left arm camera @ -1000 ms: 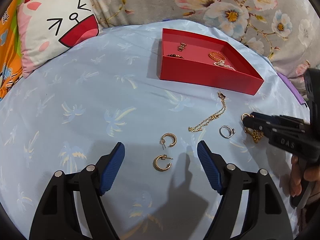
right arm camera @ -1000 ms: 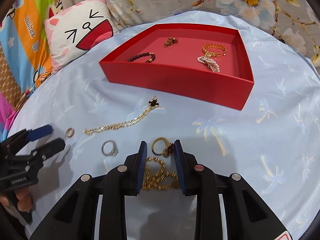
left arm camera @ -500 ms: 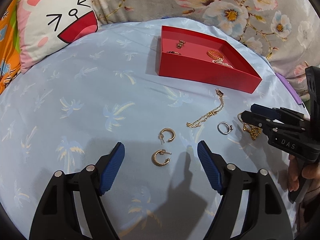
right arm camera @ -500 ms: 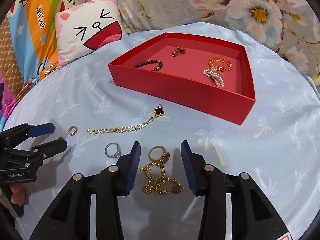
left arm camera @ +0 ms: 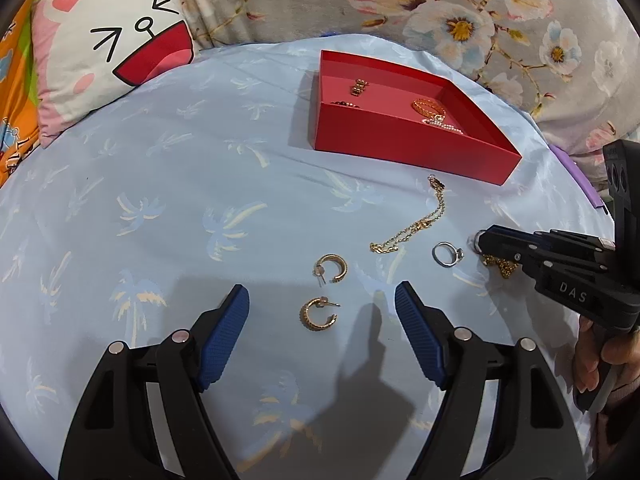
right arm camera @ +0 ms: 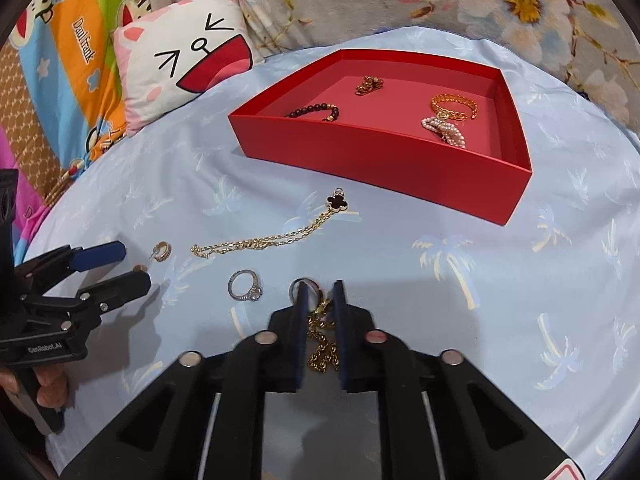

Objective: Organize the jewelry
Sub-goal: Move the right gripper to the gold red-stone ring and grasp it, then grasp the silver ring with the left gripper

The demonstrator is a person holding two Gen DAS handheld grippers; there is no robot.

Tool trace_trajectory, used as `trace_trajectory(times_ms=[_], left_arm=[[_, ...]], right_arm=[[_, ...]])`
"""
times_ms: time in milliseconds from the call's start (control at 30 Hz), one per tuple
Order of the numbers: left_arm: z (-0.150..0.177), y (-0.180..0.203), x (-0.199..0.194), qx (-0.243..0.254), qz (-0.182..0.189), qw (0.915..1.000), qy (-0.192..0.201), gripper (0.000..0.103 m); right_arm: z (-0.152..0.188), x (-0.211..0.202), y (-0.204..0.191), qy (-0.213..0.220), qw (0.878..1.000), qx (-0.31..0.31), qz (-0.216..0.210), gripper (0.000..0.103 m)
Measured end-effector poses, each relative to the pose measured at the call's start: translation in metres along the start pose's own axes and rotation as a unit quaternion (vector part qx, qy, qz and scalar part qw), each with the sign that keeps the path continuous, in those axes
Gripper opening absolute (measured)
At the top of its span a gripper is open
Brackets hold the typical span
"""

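A red tray (left arm camera: 404, 148) (right arm camera: 384, 156) holds several bracelets. On the blue cloth lie two gold hoop earrings (left arm camera: 318, 314) (left arm camera: 332, 268), a gold clover chain (left arm camera: 412, 228) (right arm camera: 272, 238) and a silver ring (left arm camera: 446, 255) (right arm camera: 245, 285). My left gripper (left arm camera: 320, 320) is open, its fingers either side of the near hoop earring. My right gripper (right arm camera: 319, 300) has closed on a gold chain with a ring (right arm camera: 320, 336), which still lies on the cloth. The right gripper also shows in the left wrist view (left arm camera: 486, 240).
A cat-face pillow (left arm camera: 112, 48) (right arm camera: 184, 52) lies at the back left. A floral cover (left arm camera: 480, 20) runs behind the tray. A striped cartoon sheet (right arm camera: 60, 60) is at the far left. The left gripper shows in the right wrist view (right arm camera: 120, 264).
My right gripper opened half a second ago, then closed its fingers on the gold chain with the ring. My left gripper stayed open over the hoop earrings, shifting only slightly.
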State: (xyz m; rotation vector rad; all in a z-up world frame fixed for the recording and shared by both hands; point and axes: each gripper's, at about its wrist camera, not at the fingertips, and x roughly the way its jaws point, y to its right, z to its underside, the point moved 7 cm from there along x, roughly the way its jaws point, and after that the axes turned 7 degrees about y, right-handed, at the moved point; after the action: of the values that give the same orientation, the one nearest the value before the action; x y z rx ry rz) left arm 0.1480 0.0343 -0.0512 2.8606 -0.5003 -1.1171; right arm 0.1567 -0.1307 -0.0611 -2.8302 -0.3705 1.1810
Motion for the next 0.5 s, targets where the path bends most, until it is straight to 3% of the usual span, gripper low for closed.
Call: trace_trajectory(times_ms=[233,500], left_arm=[[-0.002,0.027,-0.005,0.028,0.024,0.9993,0.005,0.073],[-0.011,0.077,0.007,0.096,0.053,0.9940,-0.005,0.072]], right_arm=[[-0.007,-0.011,0.008,0.013,1.000,0.020,0.003,0.009],[-0.008,-0.034,0.024,0.024,0.998,0.043,0.032,0.009]])
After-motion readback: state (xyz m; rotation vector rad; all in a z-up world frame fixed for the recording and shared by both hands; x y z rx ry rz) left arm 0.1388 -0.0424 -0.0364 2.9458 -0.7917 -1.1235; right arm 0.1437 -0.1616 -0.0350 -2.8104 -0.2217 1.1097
